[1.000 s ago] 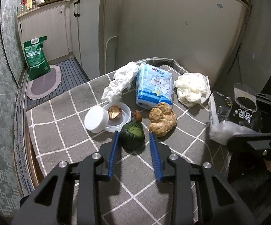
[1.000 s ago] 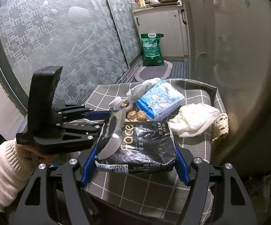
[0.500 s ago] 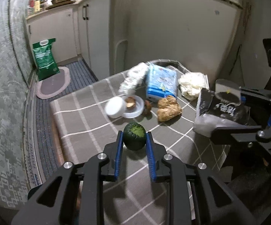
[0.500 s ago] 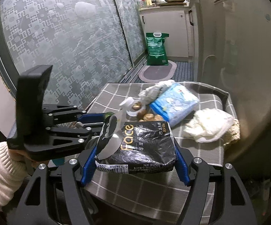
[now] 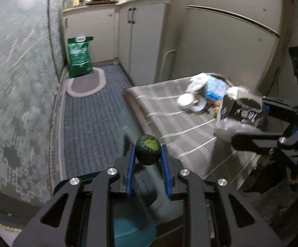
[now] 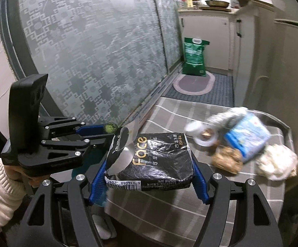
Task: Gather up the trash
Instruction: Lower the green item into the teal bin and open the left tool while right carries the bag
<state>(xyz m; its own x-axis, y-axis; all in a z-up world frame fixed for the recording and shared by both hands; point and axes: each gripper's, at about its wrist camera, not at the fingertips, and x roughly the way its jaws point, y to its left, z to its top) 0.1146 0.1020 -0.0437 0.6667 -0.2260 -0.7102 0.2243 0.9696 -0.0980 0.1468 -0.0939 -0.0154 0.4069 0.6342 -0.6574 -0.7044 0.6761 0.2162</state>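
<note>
- left gripper [image 5: 147,154], bottom centre of the left wrist view, is clenched on a green squash scrap [image 5: 147,152] over a teal bin [image 5: 128,229].
- looks like the drop-off step; next just loosen over the bin.
- right gripper [image 6: 146,177] is clamped on the black wrapper [image 6: 151,164], lower middle of its own view, over the checked table [image 6: 169,212].
</note>
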